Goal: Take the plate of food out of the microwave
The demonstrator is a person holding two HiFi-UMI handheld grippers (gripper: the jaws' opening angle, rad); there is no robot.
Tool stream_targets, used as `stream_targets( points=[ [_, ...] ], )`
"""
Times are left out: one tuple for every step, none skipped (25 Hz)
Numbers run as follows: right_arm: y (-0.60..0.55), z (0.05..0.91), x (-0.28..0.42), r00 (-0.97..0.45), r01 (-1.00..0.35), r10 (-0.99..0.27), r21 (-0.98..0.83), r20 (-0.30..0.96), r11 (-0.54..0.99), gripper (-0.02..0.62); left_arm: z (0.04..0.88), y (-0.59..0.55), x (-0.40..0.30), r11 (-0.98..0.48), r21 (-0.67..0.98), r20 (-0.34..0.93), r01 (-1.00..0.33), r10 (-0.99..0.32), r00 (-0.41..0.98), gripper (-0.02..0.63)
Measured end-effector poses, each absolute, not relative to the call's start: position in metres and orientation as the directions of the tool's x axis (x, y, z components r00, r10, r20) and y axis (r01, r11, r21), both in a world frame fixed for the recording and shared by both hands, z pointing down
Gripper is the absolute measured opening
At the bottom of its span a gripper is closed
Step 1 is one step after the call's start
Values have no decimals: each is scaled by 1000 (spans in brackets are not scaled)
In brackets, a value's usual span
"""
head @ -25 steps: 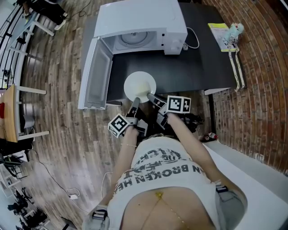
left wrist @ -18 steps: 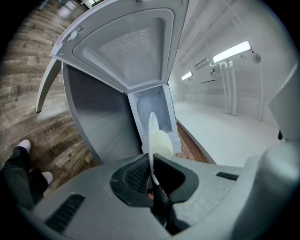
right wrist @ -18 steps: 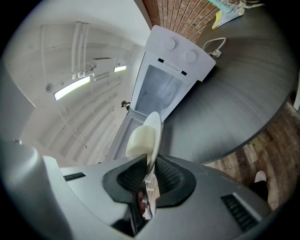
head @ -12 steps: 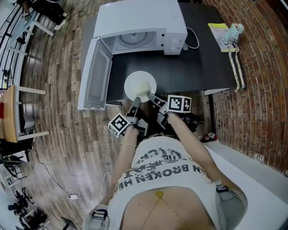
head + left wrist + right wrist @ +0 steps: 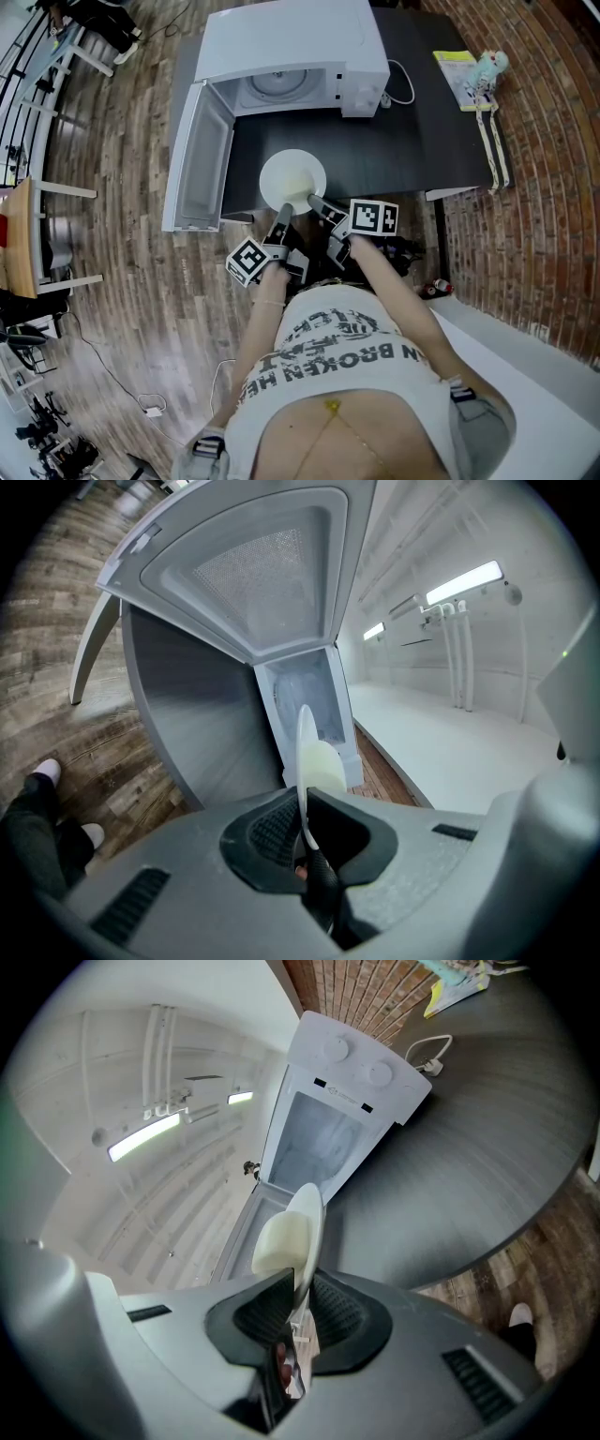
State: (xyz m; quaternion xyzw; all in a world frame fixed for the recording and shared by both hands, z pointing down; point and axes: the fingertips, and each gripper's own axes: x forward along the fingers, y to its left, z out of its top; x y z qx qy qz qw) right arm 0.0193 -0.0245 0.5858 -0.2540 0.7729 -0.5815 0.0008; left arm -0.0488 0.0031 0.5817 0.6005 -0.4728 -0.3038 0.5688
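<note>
Worn wood-plank floor (image 5: 122,281), dark tabletop (image 5: 422,141), red brick wall (image 5: 553,187), white ceiling (image 5: 441,536), 2 lit tube lamps (image 5: 466,578), loose cable on floor (image 5: 112,375)

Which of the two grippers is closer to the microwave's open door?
Left. The left gripper clamps the plate at its near rim, on the side toward the open door. The right gripper clamps the same rim farther from the door.
</note>
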Motion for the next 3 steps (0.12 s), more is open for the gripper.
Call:
stream_targets(
  points=[
    [-25,586,20,-871,-391,-393,-899,294,195,51,582,3,-48,94,971,172,-222,-914,368,23],
    [-26,585,20,-871,-391,-393,-900,293,195,51,581,2,-48,93,971,172,-222,-914,368,23],
    [-26,585,20,-872,-390,-393,-900,293,194,51,581,1,-48,93,971,171,-222,-914,367,23]
  ],
)
